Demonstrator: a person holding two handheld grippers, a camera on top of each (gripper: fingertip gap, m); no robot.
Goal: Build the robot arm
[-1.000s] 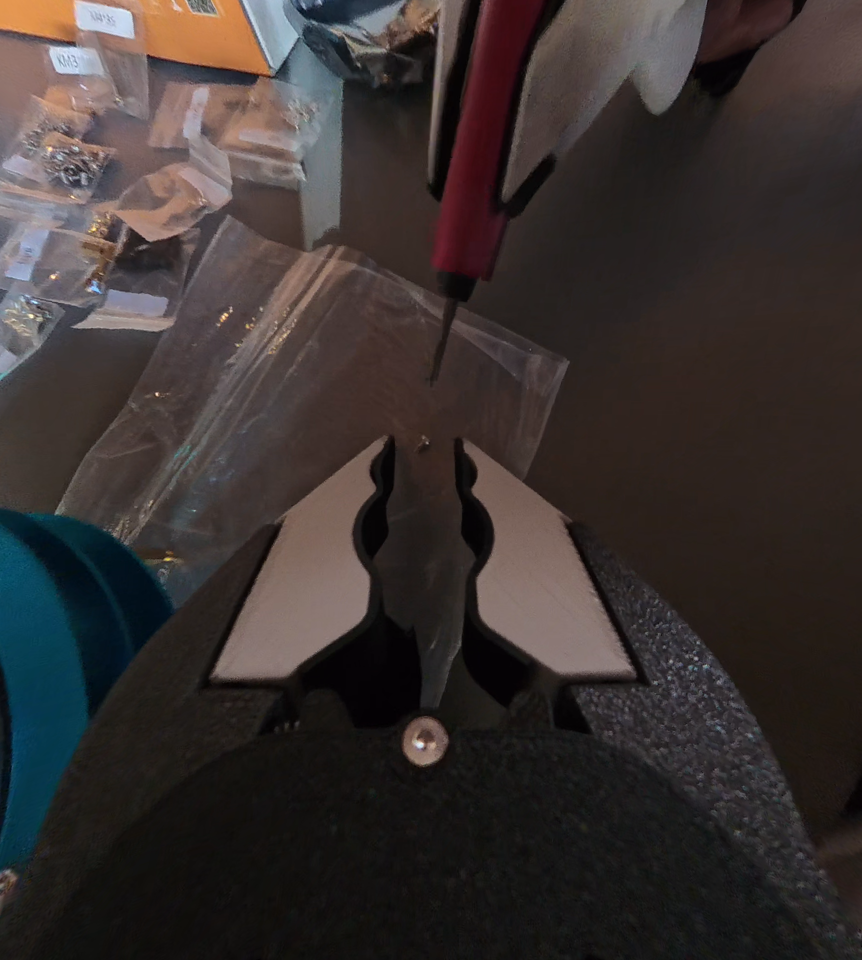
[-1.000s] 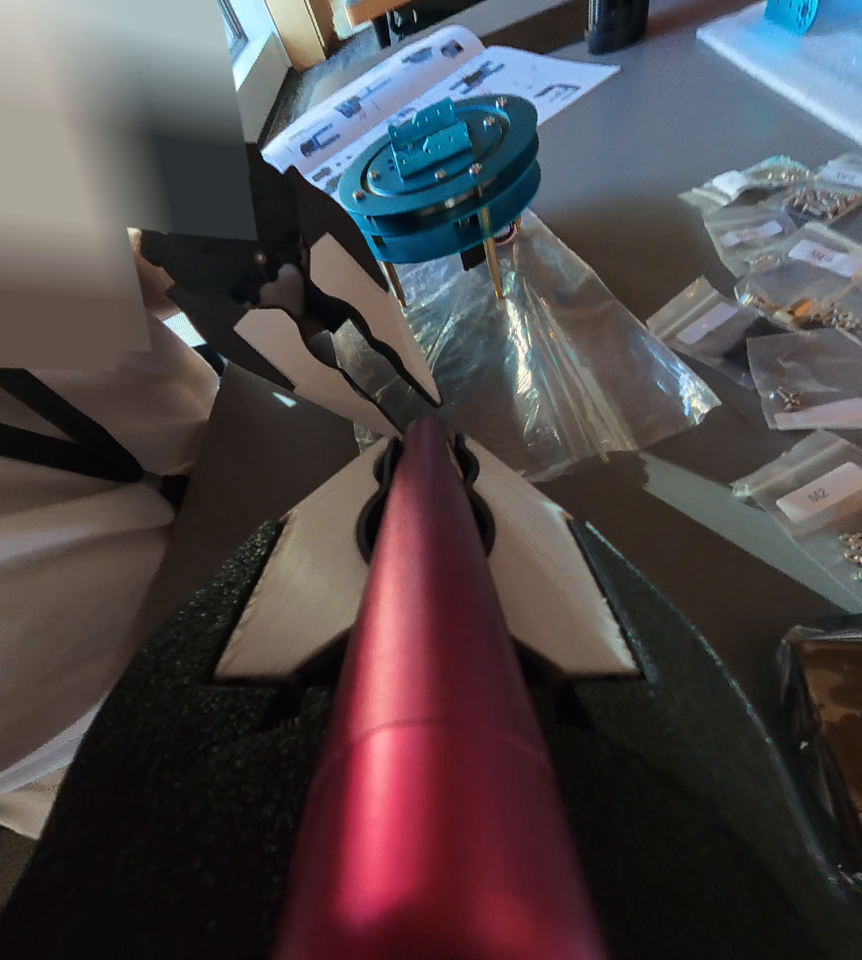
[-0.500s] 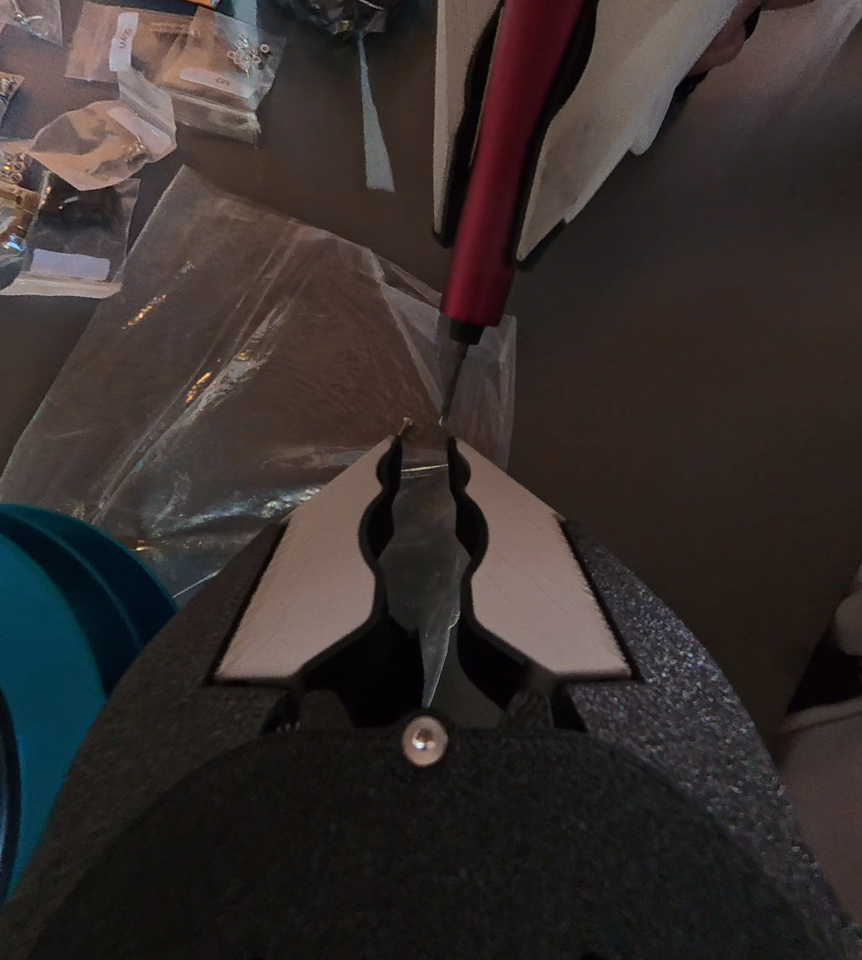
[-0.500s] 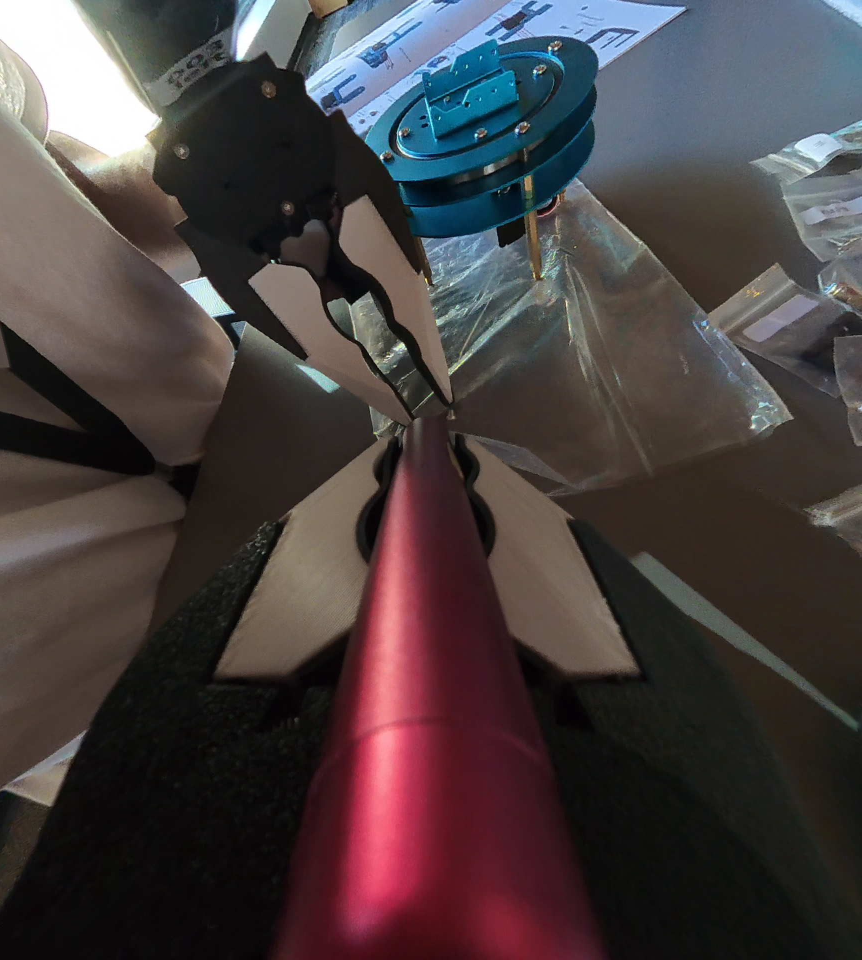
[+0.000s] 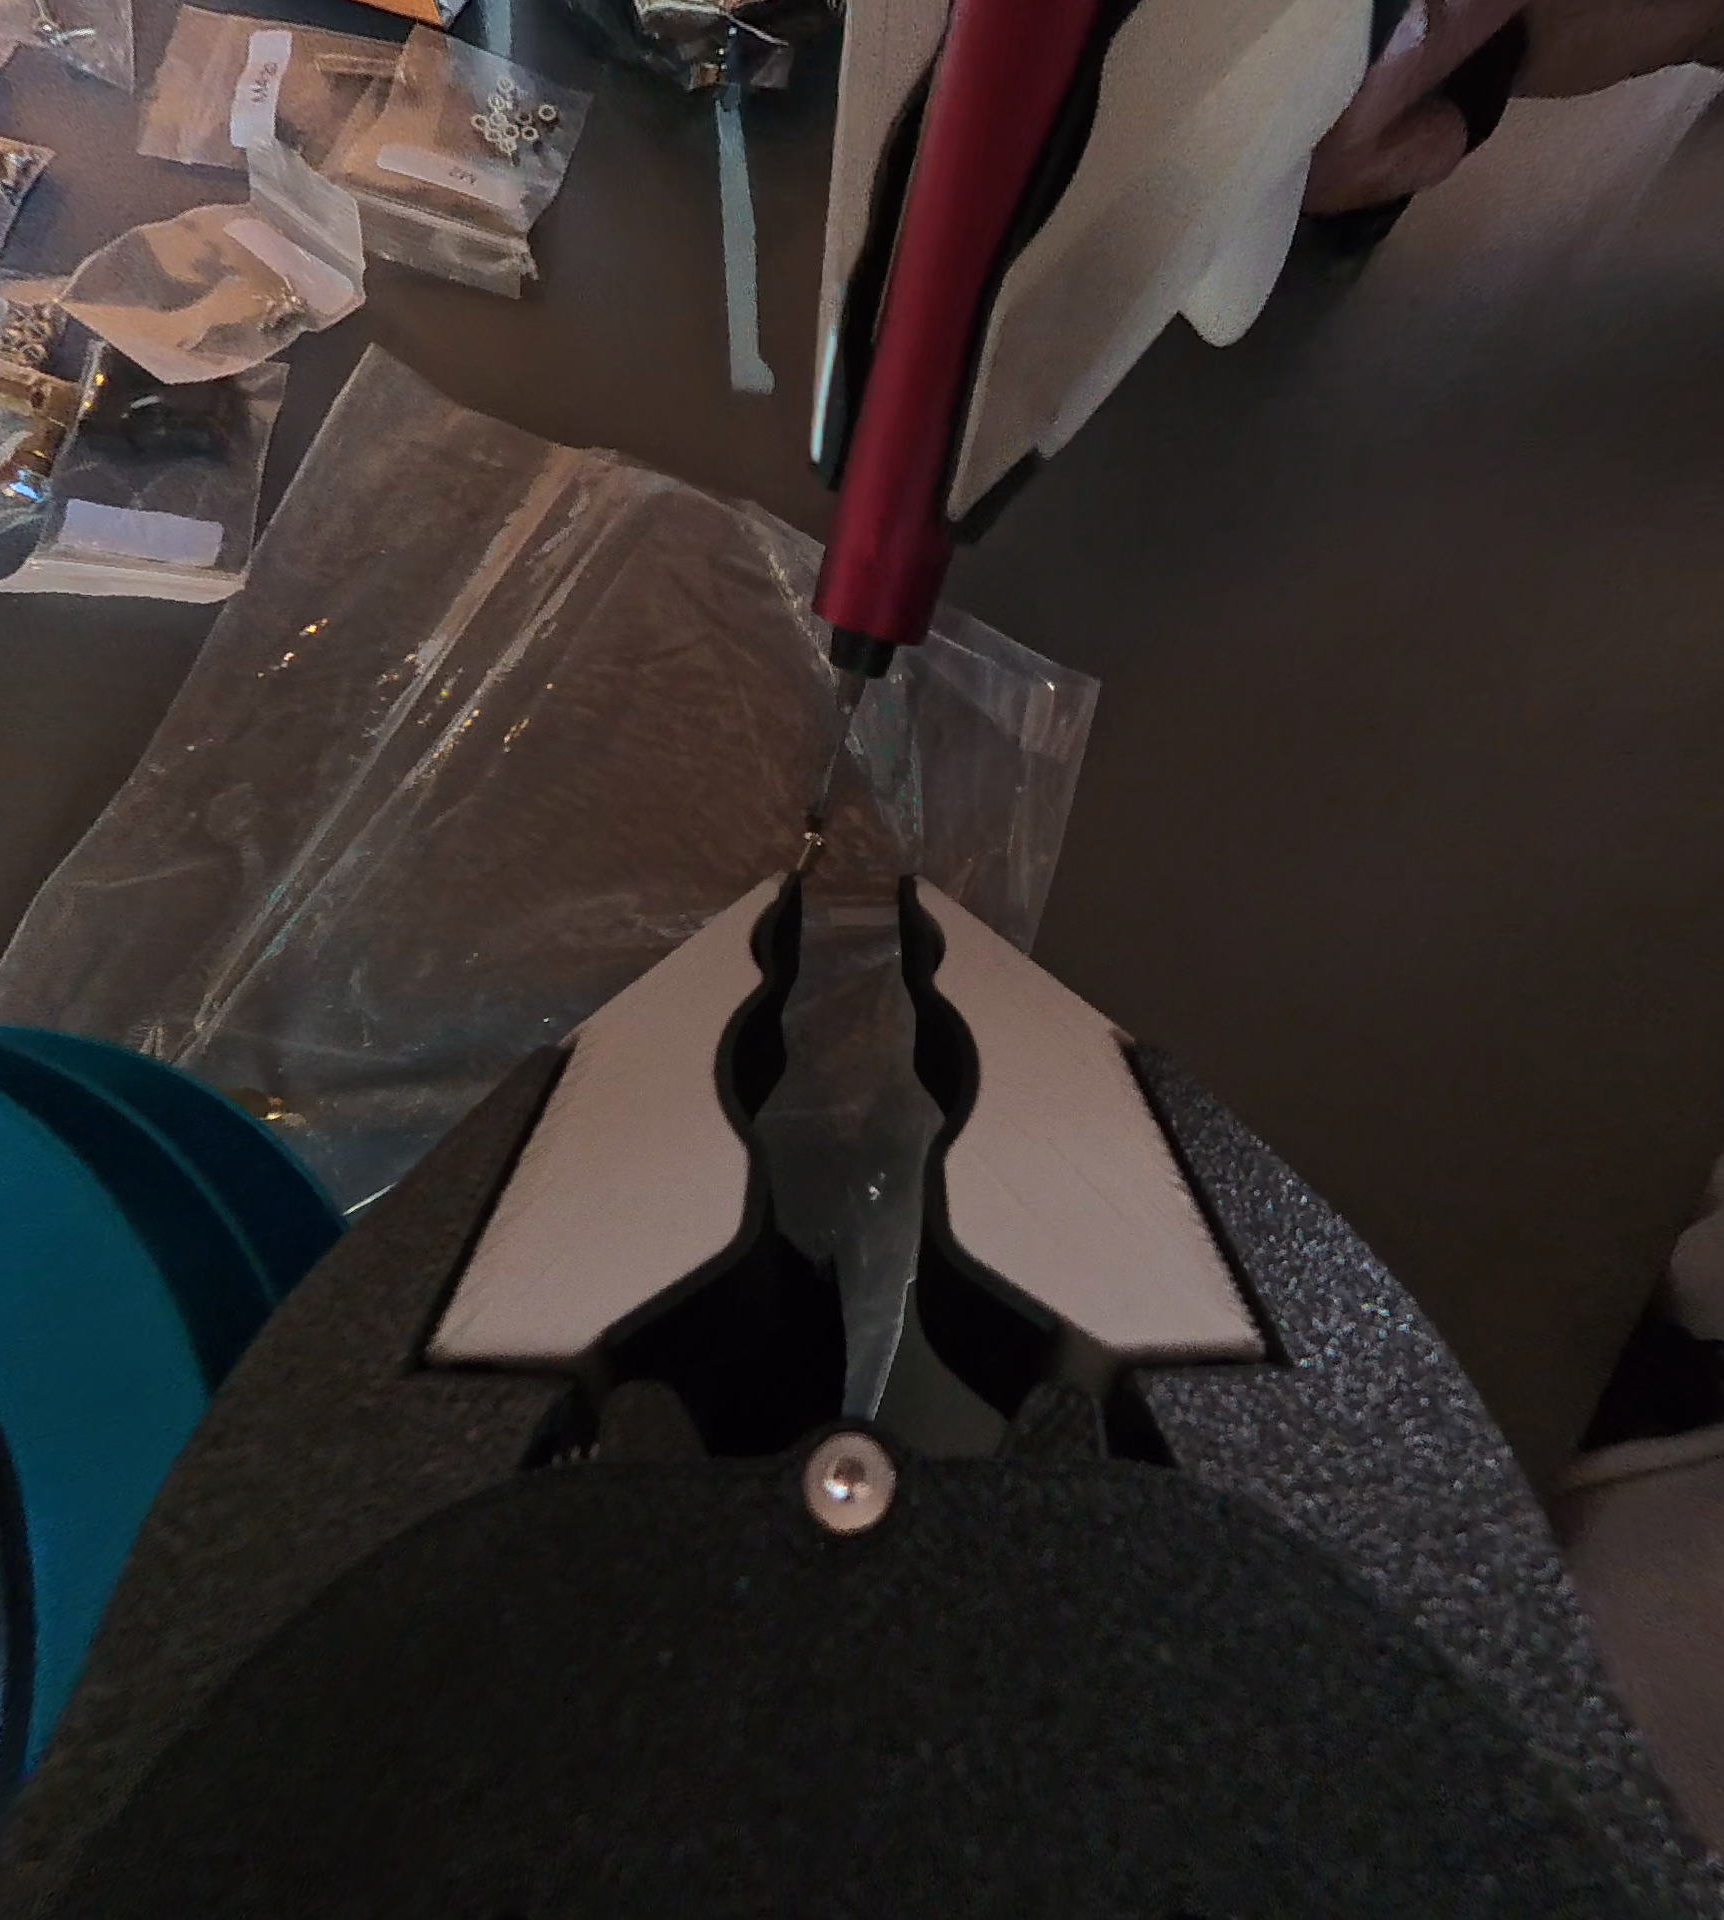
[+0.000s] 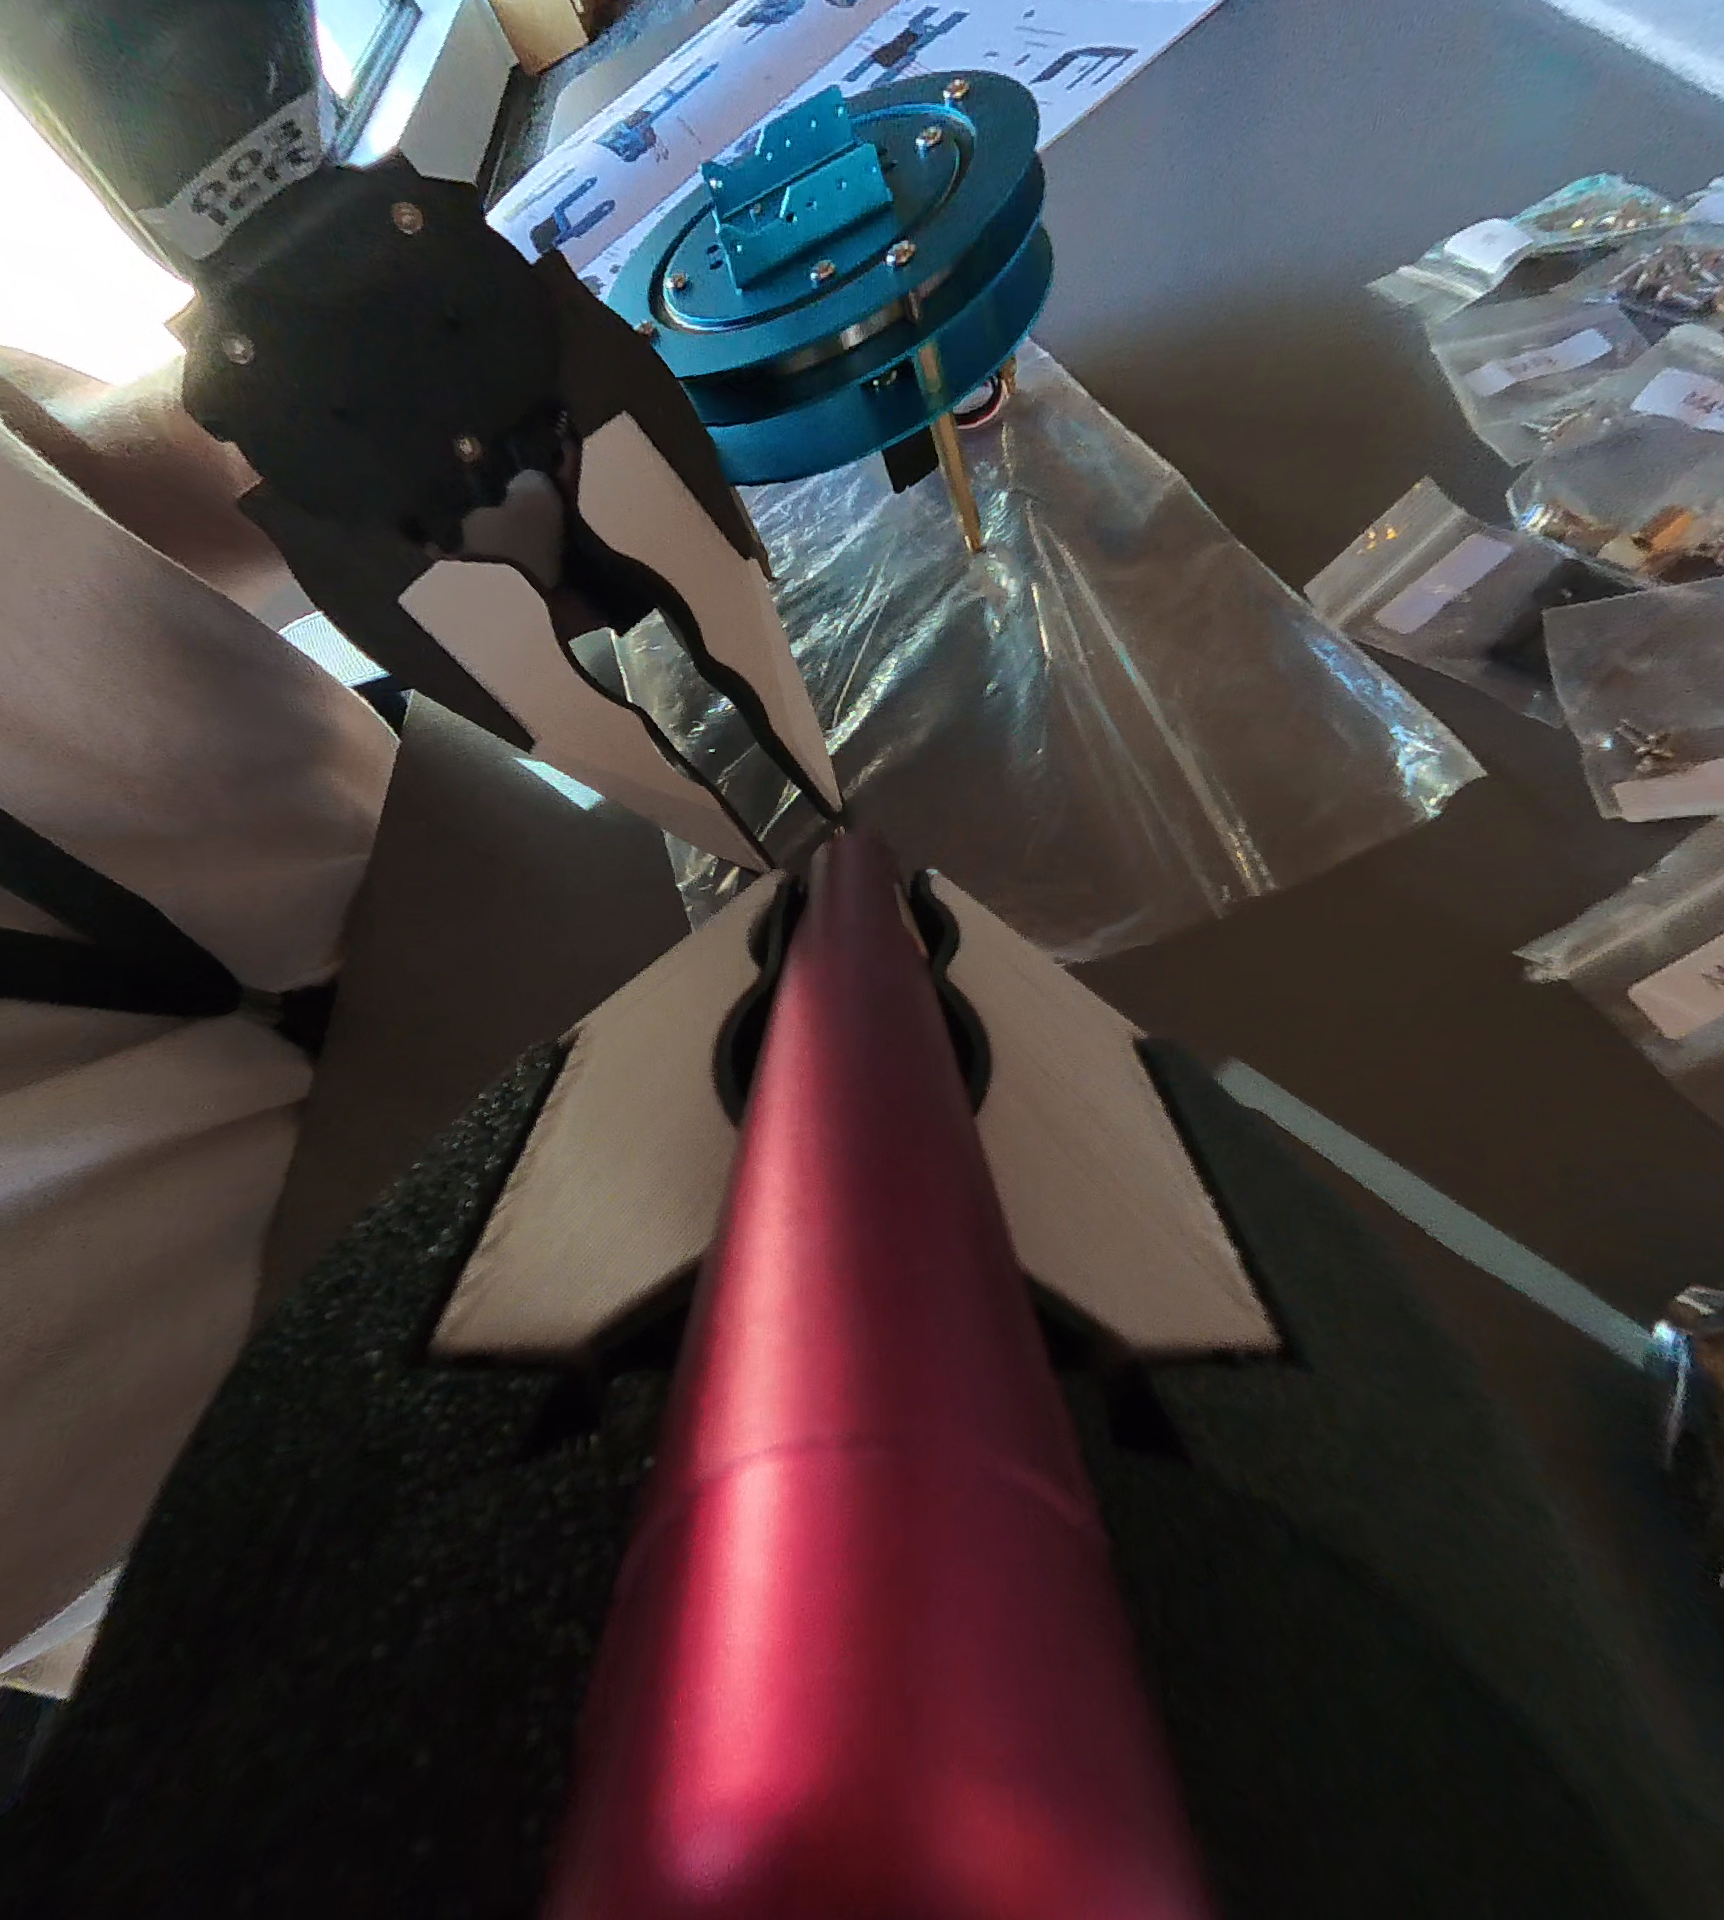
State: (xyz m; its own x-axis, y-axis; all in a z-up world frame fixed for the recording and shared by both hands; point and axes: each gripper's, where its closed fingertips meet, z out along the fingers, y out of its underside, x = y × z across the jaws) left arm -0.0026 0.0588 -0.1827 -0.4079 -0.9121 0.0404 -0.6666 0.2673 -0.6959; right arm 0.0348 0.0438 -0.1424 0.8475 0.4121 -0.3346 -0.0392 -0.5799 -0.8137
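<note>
My right gripper (image 6: pixel 853 878) is shut on a red screwdriver (image 6: pixel 837 1351) that runs forward between its fingers. In the left wrist view the screwdriver (image 5: pixel 899 364) comes down from the top in the right gripper (image 5: pixel 905 483). Its thin bit touches a tiny screw (image 5: pixel 815 850) just ahead of my left gripper's left fingertip. My left gripper (image 5: pixel 847 881) has its jaws a narrow gap apart, with nothing between them. It hovers over a clear plastic bag (image 5: pixel 473 779). In the right wrist view the left gripper (image 6: pixel 806 844) points down, tip to tip with the screwdriver.
A blue round two-plate assembly (image 6: pixel 837 260) on brass legs stands on the clear bag (image 6: pixel 1097 727); its edge shows in the left wrist view (image 5: pixel 58 1299). Several small bags of hardware (image 6: pixel 1616 468) lie to the right. A printed manual (image 6: pixel 733 94) lies behind. A person's white sleeve (image 6: pixel 58 935) is at left. Spacing between my two grippers at the tips: around 6 centimeters.
The screwdriver bit has come down and forward until it meets the screw at my left fingertip. Both grippers have drawn closer together over the clear bag.
</note>
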